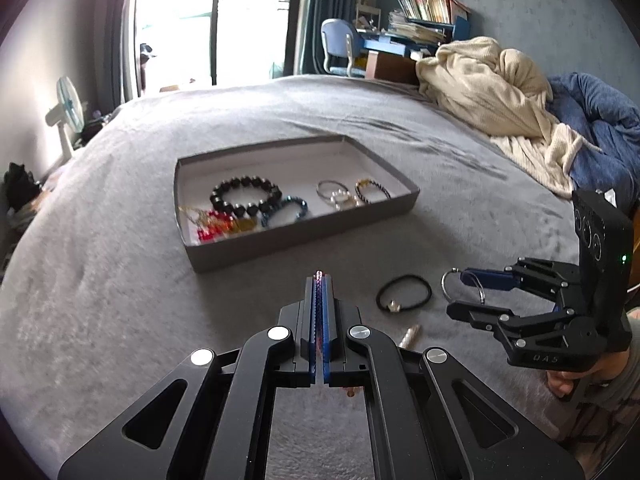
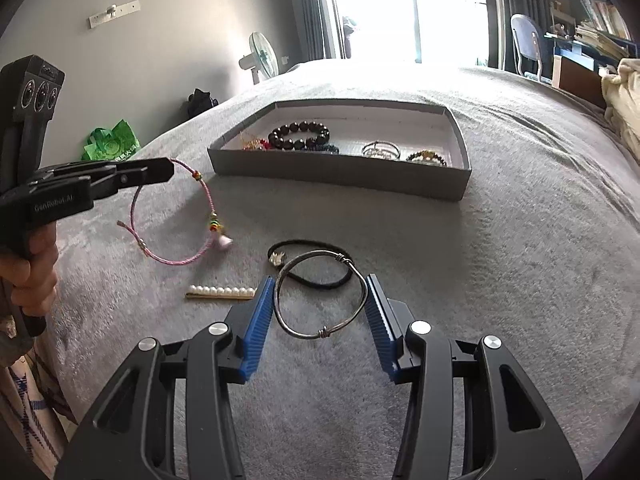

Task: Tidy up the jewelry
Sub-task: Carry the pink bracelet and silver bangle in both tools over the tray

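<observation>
A grey tray (image 1: 304,230) (image 2: 340,176) on the bed holds several bracelets, among them a black bead bracelet (image 1: 245,196) (image 2: 300,134). My left gripper (image 1: 319,280) (image 2: 170,170) is shut on a pink cord bracelet (image 2: 208,208), which hangs from it above the blanket. My right gripper (image 2: 320,284) (image 1: 456,288) is open, its fingers on both sides of a silver wire bangle (image 2: 320,296) (image 1: 450,284). A black hair tie (image 1: 404,294) (image 2: 316,264) with a small charm lies under the bangle's far edge. A pearl hair clip (image 2: 220,292) (image 1: 410,336) lies to the left.
Grey blanket (image 1: 120,280) covers the bed. Cream and blue bedding (image 1: 500,92) is piled at the right. A fan (image 2: 262,58), a green bag (image 2: 114,144), a desk and a chair (image 1: 340,46) stand beyond the bed.
</observation>
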`<state>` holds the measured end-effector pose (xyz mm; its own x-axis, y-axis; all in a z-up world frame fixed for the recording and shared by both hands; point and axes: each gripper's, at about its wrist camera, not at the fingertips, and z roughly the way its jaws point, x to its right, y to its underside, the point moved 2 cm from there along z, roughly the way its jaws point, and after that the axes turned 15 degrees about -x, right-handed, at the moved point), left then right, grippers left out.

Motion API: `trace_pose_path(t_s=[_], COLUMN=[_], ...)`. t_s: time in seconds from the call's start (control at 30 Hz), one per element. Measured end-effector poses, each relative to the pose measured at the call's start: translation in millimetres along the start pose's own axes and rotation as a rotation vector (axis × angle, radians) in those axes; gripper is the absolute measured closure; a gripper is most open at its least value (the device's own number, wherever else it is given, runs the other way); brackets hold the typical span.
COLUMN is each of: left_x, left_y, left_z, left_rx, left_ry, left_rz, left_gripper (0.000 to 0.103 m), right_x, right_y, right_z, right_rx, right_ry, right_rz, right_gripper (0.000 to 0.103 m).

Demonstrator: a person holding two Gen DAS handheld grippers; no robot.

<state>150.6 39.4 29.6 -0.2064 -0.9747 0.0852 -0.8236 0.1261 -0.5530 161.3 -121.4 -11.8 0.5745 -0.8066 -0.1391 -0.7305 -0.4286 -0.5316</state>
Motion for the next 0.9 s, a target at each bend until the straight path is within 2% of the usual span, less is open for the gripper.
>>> trace_pose_path(t_s=[0.57,0.9], left_x=[-9,-10], left_y=[-38,-85], left_z=[-20,-14], left_rx=[0.056,0.08], left_ry=[-0.004,0.007], left_rz=[0.006,0.015], left_gripper=[0.1,0.1], right_x=[29,49], right_y=[-37,-82], right_z=[-11,-3], right_rx=[0.013,0.005], right_ry=[0.011,0.025], right_rz=[0.014,0.003], right_gripper=[0.057,0.057])
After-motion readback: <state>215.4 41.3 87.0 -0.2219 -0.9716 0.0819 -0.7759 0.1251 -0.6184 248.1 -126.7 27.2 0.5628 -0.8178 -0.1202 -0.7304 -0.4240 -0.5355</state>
